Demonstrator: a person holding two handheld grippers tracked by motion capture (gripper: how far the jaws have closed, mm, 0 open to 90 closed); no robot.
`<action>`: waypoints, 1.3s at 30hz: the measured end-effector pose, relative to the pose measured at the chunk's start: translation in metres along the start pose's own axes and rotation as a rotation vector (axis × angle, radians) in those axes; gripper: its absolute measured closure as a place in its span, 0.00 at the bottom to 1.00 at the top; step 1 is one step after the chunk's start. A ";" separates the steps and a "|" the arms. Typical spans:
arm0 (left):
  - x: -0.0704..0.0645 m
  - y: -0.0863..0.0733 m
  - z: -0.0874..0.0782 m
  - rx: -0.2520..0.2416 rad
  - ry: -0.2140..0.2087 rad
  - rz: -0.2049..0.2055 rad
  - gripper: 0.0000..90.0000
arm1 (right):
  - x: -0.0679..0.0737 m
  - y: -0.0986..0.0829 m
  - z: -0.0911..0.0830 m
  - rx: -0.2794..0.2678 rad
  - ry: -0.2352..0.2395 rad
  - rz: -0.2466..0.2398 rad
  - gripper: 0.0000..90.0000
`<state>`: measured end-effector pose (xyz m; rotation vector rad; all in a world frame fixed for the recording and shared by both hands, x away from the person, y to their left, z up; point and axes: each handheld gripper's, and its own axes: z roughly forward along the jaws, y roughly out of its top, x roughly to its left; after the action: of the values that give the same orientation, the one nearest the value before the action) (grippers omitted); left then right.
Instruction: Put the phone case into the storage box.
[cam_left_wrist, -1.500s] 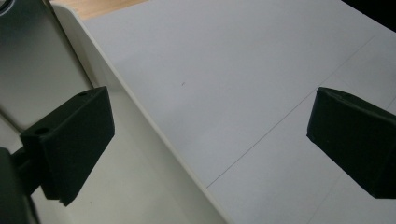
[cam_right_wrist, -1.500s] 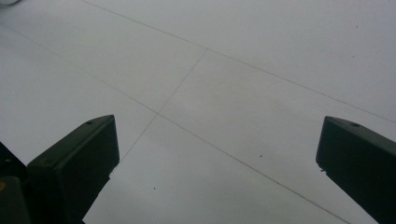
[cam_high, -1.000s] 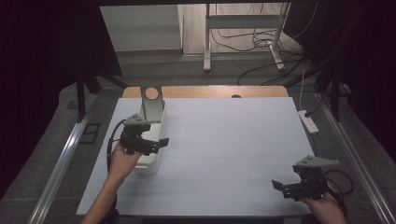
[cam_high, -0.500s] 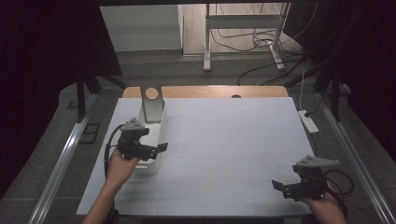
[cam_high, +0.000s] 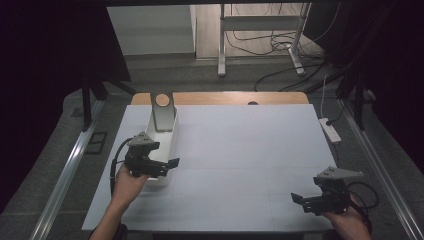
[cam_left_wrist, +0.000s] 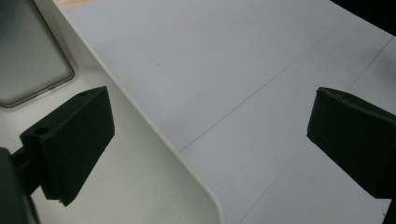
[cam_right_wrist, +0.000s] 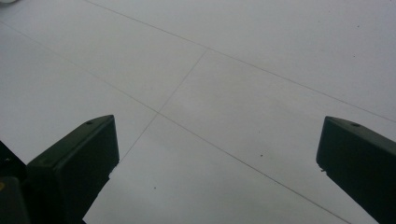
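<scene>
Left gripper hovers over the near end of a long white tray at the left side of the desk. Jaws spread wide, holding nothing. In the left gripper view, one jaw sits over the tray's interior and the other over the bare white desk surface, so the tray's long rim runs up between them. No contact between either jaw and the rim can be made out; cannot tell the height above it.

The tray lies lengthwise, running away from the person, near the desk's left edge. A grey flat object with a round pale spot leans upright at the tray's far end; in the left gripper view, a grey rounded-corner panel shows inside the tray, beyond the inner jaw.

Right gripper is at the near right corner of the desk, well apart from the tray. Jaws wide open, empty. The right gripper view has both jaws over the plain white desk surface, crossed by thin seam lines, nothing between them.

Both grippers held in hand; cables trail from each.
</scene>
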<state>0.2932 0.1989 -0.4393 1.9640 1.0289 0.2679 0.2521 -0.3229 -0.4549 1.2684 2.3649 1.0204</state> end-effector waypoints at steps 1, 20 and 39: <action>0.000 -0.001 -0.001 -0.001 0.000 0.000 0.02 | 0.000 0.000 0.000 -0.001 -0.001 -0.001 0.00; -0.006 -0.016 -0.012 -0.026 -0.010 -0.018 0.01 | 0.000 0.000 0.000 -0.001 -0.001 0.001 0.00; -0.012 -0.032 -0.030 -0.055 -0.015 -0.040 0.01 | -0.001 0.000 0.000 0.001 -0.002 0.007 0.00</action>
<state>0.2517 0.2170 -0.4440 1.8915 1.0394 0.2563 0.2525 -0.3233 -0.4550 1.2781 2.3614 1.0190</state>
